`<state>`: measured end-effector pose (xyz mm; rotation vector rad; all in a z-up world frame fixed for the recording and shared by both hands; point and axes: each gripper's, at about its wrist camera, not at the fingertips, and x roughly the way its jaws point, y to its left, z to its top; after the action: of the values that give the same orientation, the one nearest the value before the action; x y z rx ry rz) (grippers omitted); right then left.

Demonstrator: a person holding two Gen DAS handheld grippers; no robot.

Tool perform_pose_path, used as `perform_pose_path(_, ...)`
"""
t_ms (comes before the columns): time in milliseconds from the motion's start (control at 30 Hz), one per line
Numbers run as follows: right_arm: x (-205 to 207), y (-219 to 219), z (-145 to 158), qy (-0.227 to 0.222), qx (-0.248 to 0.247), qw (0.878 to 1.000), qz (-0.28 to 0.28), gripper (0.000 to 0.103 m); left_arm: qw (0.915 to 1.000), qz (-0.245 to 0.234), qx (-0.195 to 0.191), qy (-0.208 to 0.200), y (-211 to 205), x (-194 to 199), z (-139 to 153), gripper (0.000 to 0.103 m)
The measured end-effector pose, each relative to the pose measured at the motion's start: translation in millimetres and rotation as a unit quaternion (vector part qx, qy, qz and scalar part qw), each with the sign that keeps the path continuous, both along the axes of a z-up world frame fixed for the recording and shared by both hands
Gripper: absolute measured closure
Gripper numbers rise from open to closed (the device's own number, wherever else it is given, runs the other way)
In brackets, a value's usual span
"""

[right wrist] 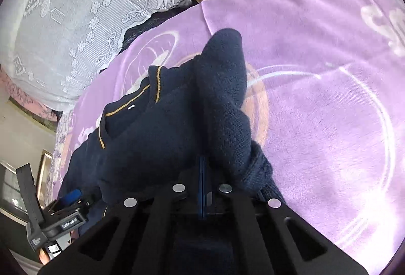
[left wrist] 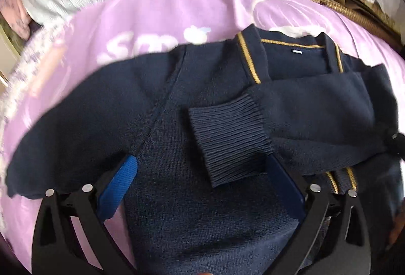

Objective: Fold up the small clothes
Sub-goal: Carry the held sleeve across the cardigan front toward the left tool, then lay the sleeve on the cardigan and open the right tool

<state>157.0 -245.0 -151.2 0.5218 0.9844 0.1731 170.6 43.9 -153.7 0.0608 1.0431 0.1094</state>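
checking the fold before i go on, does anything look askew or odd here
The sweater is lopsided: one sleeve, cuff, lies folded across the chest, while the other side bunches up in the shut right tool. No damage shows.

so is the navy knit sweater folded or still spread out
Partly folded: one ribbed-cuff sleeve lies across the navy knit sweater; the other still extends sideways.
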Motion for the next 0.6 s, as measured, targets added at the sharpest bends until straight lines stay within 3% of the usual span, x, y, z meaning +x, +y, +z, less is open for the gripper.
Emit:
perform_pose_path(100,-2,-2,27,-0.047,-0.007,0.999,-0.012,0.1,0.9981,0.014,-0.055,-0.024,15,-6,17,0.004)
perform_pose_path(133,2,-3,37,-0.063,-0.014,0.998,-0.014,0.1,0.9949,0.02,-0.084,-0.052,24,-11,29,0.004)
perform_pose_path(200,13,-4,45,-0.066,-0.019,0.998,-0.015,0.1,0.9887,0.018,-0.117,-0.091,33,-20,42,0.004)
perform_pose_path(267,35,-12,37,-0.047,-0.016,0.998,-0.027,0.1,0.986,0.005,-0.134,-0.099,31,-23,44,0.004)
perform_pose_path(333,52,-20,17,-0.011,-0.031,0.998,-0.047,0.103,0.99,-0.008,-0.13,-0.055,26,-10,26,0.004)
perform_pose_path(400,59,-29,-4,0.006,-0.014,0.998,-0.058,0.103,0.9951,0.008,-0.099,0.005,20,8,-3,0.005)
perform_pose_path(433,57,-36,-9,-0.006,0.01,0.998,-0.058,0.103,0.9962,0.004,-0.086,0.009,15,10,-9,0.004)
perform_pose_path(500,53,-39,-5,-0.006,0.012,0.998,-0.06,0.103,0.9983,-0.002,-0.058,-0.005,6,8,-2,0.005)
perform_pose_path(600,29,-34,16,-0.034,-0.014,0.997,-0.066,0.1,0.9967,0.012,-0.073,-0.033,15,1,12,0.005)
